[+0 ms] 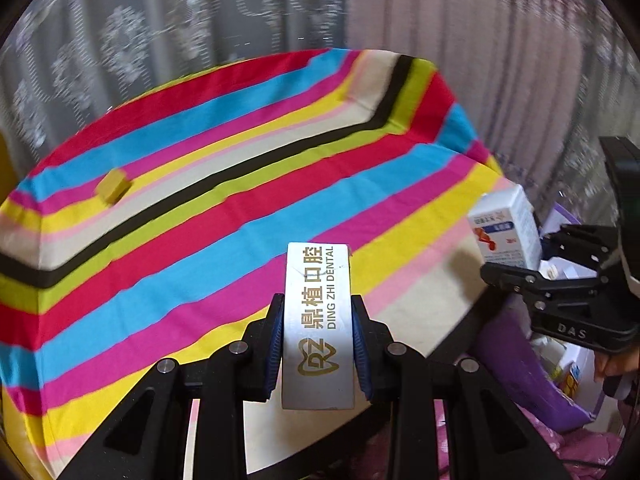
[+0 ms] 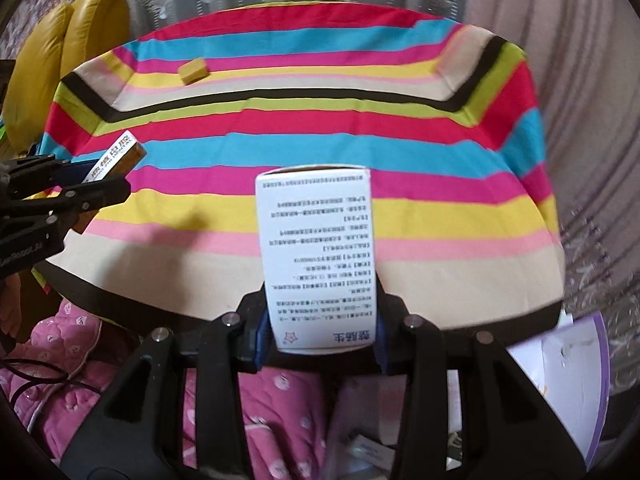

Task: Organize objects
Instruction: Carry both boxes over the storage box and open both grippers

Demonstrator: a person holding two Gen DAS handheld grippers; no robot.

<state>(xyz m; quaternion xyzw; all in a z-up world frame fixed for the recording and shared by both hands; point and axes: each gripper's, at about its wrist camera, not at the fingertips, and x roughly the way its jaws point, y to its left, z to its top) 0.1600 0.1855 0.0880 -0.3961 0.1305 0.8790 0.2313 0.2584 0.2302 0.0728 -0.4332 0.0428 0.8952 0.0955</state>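
My left gripper (image 1: 318,344) is shut on a long silver box (image 1: 318,312) printed "DING ZHI DENTAL", held above the near part of the striped table (image 1: 240,160). In the right wrist view, that same box (image 2: 118,158) pokes out of the left gripper (image 2: 88,178) at the left edge. My right gripper (image 2: 320,332) is shut on a white medicine box (image 2: 318,256) covered in small print, over the table's near edge. The left wrist view shows this box (image 1: 506,228) with a blue and white face in the right gripper (image 1: 548,258). A small yellow block (image 1: 113,186) (image 2: 194,71) lies far back on the cloth.
The rainbow-striped cloth (image 2: 360,120) drapes over the table. Yellow cushions (image 2: 60,40) stand at the far left, and curtains hang behind. A purple bin (image 2: 560,380) with papers sits low right, and pink patterned fabric (image 2: 60,360) lies below the near edge.
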